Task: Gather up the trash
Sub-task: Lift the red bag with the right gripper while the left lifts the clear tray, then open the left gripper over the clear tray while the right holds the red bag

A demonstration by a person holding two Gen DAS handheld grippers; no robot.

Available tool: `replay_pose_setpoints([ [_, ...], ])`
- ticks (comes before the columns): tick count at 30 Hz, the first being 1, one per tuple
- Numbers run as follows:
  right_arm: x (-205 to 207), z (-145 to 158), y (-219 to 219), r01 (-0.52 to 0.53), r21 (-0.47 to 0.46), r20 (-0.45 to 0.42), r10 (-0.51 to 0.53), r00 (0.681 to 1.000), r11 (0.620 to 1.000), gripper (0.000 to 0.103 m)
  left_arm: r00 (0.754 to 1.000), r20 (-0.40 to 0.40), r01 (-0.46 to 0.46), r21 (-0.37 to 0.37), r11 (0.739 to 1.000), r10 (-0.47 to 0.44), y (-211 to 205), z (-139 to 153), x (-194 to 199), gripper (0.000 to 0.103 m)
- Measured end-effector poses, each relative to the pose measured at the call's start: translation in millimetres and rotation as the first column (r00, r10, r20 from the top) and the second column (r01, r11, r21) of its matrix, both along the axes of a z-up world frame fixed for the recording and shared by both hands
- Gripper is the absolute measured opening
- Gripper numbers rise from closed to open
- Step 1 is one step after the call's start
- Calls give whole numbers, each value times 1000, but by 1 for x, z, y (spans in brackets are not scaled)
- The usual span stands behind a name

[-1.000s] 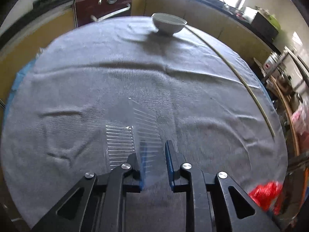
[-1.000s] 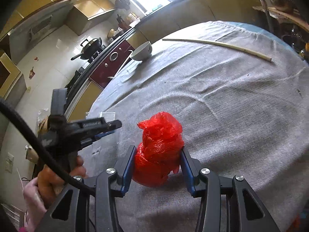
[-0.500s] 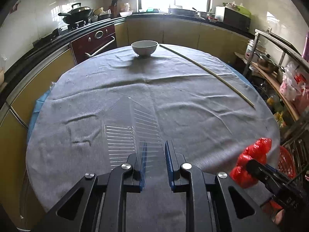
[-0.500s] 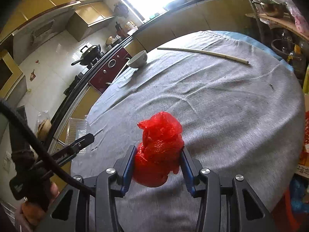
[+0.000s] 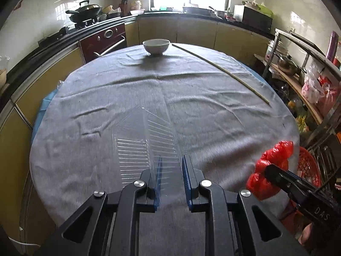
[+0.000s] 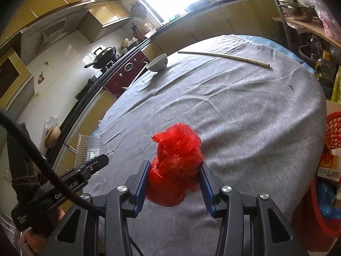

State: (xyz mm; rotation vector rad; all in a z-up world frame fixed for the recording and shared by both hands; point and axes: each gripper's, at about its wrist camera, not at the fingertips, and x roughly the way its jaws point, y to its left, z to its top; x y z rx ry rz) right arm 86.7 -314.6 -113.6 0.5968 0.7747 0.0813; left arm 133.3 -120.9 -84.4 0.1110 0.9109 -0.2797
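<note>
Two loads in hand. At the left gripper [image 5: 171, 170]: clamps a clear plastic tray [image 5: 147, 140], ribbed and transparent, by one thin wall, with a narrow gap remaining between the jaws. At the right gripper [image 6: 173, 177]: pinches a red plastic bag [image 6: 175, 160], crumpled into a knotted lump, squarely between both pads.

Compared with one second ago: sits higher and further back from the grey tablecloth [image 5: 191, 98] on both sides. Then showed the bag low over the cloth and the tray close above it. Now shows the tray hanging past the near table edge in the right wrist view, clear of any support, and the bag carried in the air at the table's right edge. Brings a red basket [image 6: 332, 132] into view beside the table on the right.

For the task: treat both pickups as done and transport as the step in hand. Judge the red basket a likely drop point; cannot confirm from these views.

Handle the tray with care: thin, probably springy, hard to see against the cloth, liable to pivot about a single-wall grip. Expect the bag to compress and hold well. Leaves a white bowl [image 5: 156, 46] and a long pale stick [image 5: 221, 70] at the far side of the table, well apart from both grippers.
</note>
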Motion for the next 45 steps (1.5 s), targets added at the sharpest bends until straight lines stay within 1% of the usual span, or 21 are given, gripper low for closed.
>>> replay_pose_setpoints([
  [5,-1,-13,4,1,17,-44,-1,999,1000,48,994,-95,47,-39,998,-51,10,-20,3,20],
  [7,-2,-19,3,3,25,-38,-2,999,1000,48,989,-130,68,-62,996,-76,15,-30,4,21],
  [9,-1,-24,3,-1,18,-12,1,1000,1000,48,987,-129,87,-67,994,-95,19,-36,4,21],
  [11,4,-31,4,-5,15,-4,5,1000,1000,48,990,-105,91,-55,994,-96,23,-41,3,21],
  [13,11,-36,5,-9,27,11,9,1000,1000,48,992,-81,95,-61,994,-99,25,-42,4,22],
  [14,14,-37,5,-11,26,17,10,1000,1000,48,992,-72,94,-68,993,-99,26,-43,6,30],
  [15,22,-40,6,-17,19,32,16,999,1000,48,993,-66,95,-75,993,-100,26,-43,7,42],
  [16,27,-41,7,-22,15,43,21,999,1000,48,994,-48,93,-90,992,-98,26,-43,9,48],
  [17,32,-42,7,-25,10,56,24,998,1000,48,996,-21,88,-106,991,-90,27,-43,10,58],
  [18,41,-44,8,-26,4,71,26,997,1000,48,997,1,81,-114,990,-82,29,-43,11,63],
  [20,57,-48,6,-27,15,83,25,996,1000,48,998,23,66,-119,991,-63,28,-47,14,63],
  [21,64,-47,5,-24,30,71,22,997,999,48,998,18,63,-122,991,-61,26,-49,18,63],
  [22,68,-45,3,-23,44,90,19,996,999,48,998,10,60,-132,989,-59,26,-52,22,63],
  [23,73,-42,3,-11,29,113,8,994,1000,48,998,8,58,-140,988,-58,26,-55,25,63],
  [24,76,-42,3,-4,12,112,3,994,1000,48,998,15,54,-140,989,-53,26,-56,27,64],
  [26,88,-49,2,2,32,70,-4,998,999,48,998,55,51,-129,990,-44,26,-57,29,66],
  [29,93,-51,0,23,33,69,-25,997,999,48,992,119,49,-143,989,-32,30,-60,27,69],
  [30,95,-51,0,25,35,68,-27,997,999,48,991,131,52,-139,989,-33,30,-61,25,72],
  [35,98,-53,-2,26,48,70,-30,997,998,48,996,85,34,-167,985,-20,31,-70,31,73],
  [37,100,-54,-2,24,56,71,-28,997,998,48,996,85,29,-177,984,-14,33,-69,30,73],
  [45,97,-57,-6,20,81,71,-26,997,997,48,996,83,33,-151,988,-21,28,-70,28,73],
])
